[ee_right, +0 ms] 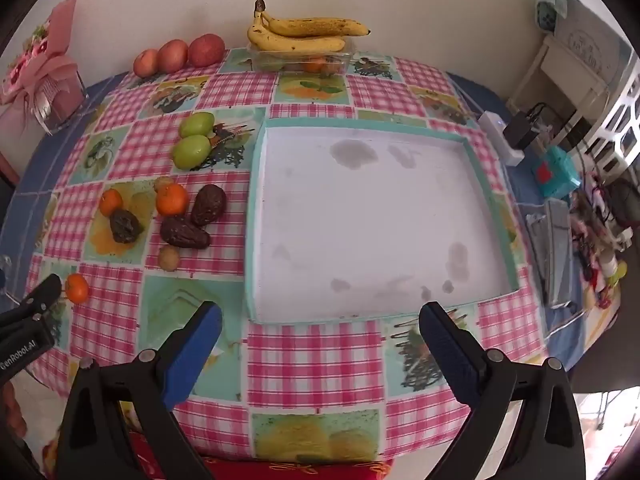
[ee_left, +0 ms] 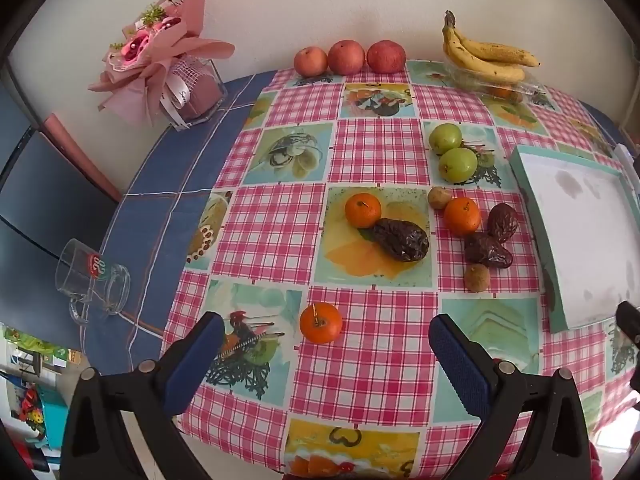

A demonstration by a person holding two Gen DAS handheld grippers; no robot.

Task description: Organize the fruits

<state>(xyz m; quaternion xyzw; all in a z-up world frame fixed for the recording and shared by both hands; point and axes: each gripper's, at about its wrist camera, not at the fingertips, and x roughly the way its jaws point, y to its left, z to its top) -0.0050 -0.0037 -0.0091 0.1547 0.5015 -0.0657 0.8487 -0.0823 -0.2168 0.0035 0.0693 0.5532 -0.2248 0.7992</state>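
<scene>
In the left wrist view, left gripper [ee_left: 326, 330] spread wide and empty just above the near orange [ee_left: 321, 323], with two more oranges [ee_left: 363, 210], dark avocados [ee_left: 402, 238] and green apples [ee_left: 458, 164] scattered farther back on the checked tablecloth [ee_left: 380, 368]. In the right wrist view, right gripper [ee_right: 320, 318] likewise wide apart, holding nothing, at the near edge of the bare white tray [ee_right: 256, 216]; fruit lying left of it, bananas [ee_right: 304, 34] at the far wall.

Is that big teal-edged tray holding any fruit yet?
Empty. The tray shows only its bare white floor with a few grey stains; the oranges and other fruit lie on the tablecloth beside it.
</scene>
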